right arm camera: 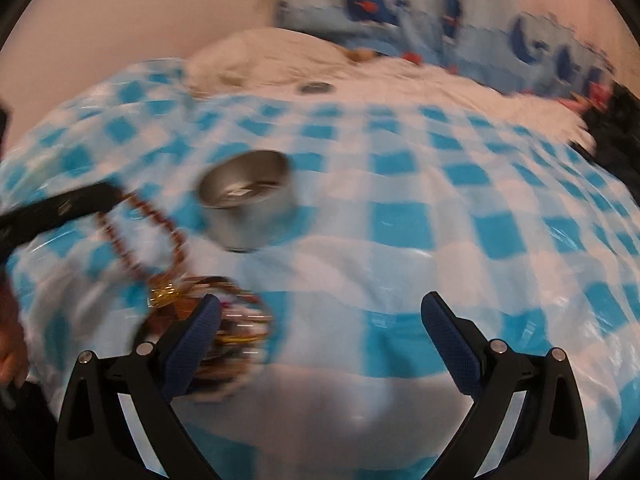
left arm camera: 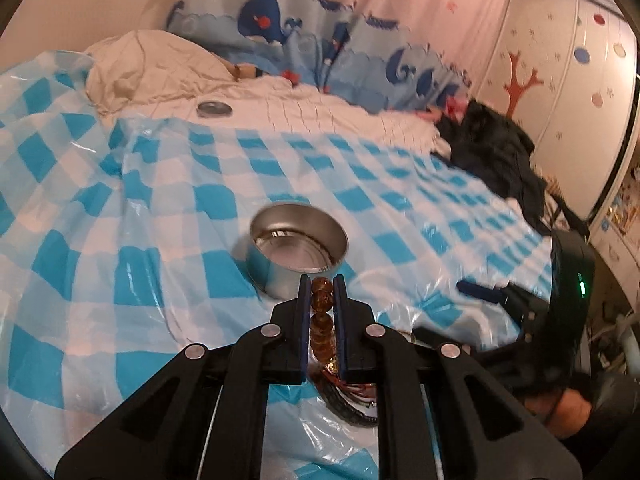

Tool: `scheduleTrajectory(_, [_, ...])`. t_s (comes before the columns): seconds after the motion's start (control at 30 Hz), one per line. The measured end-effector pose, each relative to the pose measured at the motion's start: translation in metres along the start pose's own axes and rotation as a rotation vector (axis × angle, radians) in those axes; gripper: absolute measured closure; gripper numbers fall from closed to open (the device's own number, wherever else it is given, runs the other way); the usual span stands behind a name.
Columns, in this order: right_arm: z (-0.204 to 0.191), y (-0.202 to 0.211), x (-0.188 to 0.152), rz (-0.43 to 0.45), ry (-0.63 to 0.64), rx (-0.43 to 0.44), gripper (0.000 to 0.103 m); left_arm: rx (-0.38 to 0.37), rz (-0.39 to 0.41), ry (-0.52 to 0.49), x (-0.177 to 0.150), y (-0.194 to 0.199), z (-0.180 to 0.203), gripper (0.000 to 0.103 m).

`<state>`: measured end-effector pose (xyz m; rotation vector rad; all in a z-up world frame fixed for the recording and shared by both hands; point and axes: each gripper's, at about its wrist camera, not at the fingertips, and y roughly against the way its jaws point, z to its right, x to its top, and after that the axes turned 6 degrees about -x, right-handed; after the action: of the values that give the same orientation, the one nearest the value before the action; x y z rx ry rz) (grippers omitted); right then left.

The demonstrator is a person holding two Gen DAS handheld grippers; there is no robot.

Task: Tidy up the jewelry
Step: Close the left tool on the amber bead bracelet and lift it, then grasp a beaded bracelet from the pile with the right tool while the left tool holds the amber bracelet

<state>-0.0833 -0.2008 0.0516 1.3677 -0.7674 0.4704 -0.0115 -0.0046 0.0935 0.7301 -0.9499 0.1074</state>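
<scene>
On a bed under a blue-checked plastic sheet (left arm camera: 168,200), the left gripper (left arm camera: 322,286) pinches an amber bead strand (left arm camera: 322,300) between its fingers, just short of an open round tin (left arm camera: 298,246). The right gripper (right arm camera: 320,308) has its fingers spread, with more jewelry (right arm camera: 236,328) heaped beside its left finger.

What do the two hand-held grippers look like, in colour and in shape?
Both are matte black, with angular linkage arms joined by round silver pins. The left gripper has thin dark blue pads lining its jaws. The right gripper has thicker blue pads with a fine dotted texture. A black housing with a small green light shows at the right of the left wrist view.
</scene>
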Motion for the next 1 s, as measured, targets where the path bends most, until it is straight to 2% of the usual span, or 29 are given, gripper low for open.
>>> scheduleTrajectory(0.07, [-0.013, 0.002, -0.001, 0.013, 0.050, 0.034, 0.007, 0.004, 0.018, 0.003, 0.002, 0.004, -0.001, 0.093])
scheduleTrajectory(0.17, [-0.024, -0.002, -0.003, 0.006, 0.104, 0.030, 0.007, 0.014, 0.034, 0.009, 0.004, 0.008, -0.003, 0.093])
scheduleTrajectory(0.33, [-0.015, -0.010, -0.004, -0.026, 0.064, 0.108, 0.007, 0.028, 0.024, 0.010, 0.003, 0.006, -0.007, 0.093])
scheduleTrajectory(0.5, [-0.017, -0.013, -0.008, -0.076, 0.081, 0.191, 0.009, 0.033, 0.025, 0.011, 0.004, 0.006, -0.006, 0.093])
scheduleTrajectory(0.57, [-0.021, -0.014, -0.011, -0.092, 0.091, 0.218, 0.018, 0.035, 0.027, 0.014, 0.005, 0.007, -0.007, 0.093])
scheduleTrajectory(0.6, [-0.023, -0.015, -0.013, -0.100, 0.096, 0.226, 0.027, 0.035, 0.027, 0.014, 0.005, 0.008, -0.006, 0.093])
scheduleTrajectory(0.67, [-0.024, -0.019, -0.014, -0.118, 0.093, 0.246, 0.036, 0.035, 0.027, 0.015, 0.005, 0.008, -0.007, 0.093])
scheduleTrajectory(0.73, [-0.023, -0.020, -0.014, -0.128, 0.077, 0.272, 0.052, 0.033, 0.026, 0.013, 0.005, 0.008, -0.007, 0.093])
scheduleTrajectory(0.9, [-0.017, -0.019, -0.013, -0.144, 0.034, 0.313, 0.065, 0.034, 0.026, 0.013, 0.004, 0.008, -0.006, 0.093])
scheduleTrajectory(0.97, [-0.015, -0.019, -0.012, -0.156, 0.021, 0.330, 0.065, 0.035, 0.026, 0.013, 0.004, 0.008, -0.006, 0.093])
scheduleTrajectory(1.0, [-0.014, -0.020, -0.012, -0.167, 0.011, 0.339, 0.059, 0.035, 0.026, 0.013, 0.004, 0.008, -0.006, 0.093])
